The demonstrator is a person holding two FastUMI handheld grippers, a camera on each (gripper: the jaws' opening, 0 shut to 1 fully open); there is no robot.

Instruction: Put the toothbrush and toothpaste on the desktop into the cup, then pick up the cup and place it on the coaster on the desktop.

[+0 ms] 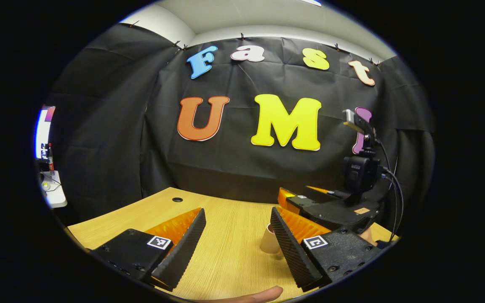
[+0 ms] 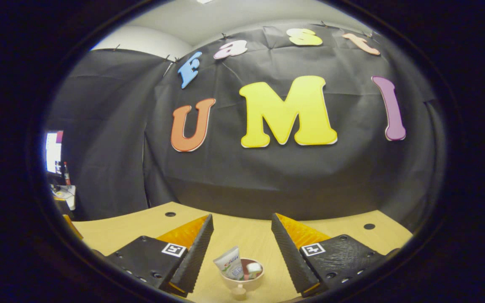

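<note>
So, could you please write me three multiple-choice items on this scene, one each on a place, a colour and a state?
1. Where is the toothpaste?
A. flat on the desk
B. standing in the cup
C. held by a gripper

2. What colour is the desk?
A. light wood
B. white
C. grey

3. How do the right gripper jaws stand?
A. shut on the cup
B. shut on nothing
C. open

Answers:
1. B, in the right gripper view the tube pokes up out of the cup.
2. A, pale wood grain shows in both views.
3. C, the fingers stand well apart, with the cup low between them and untouched.
</note>
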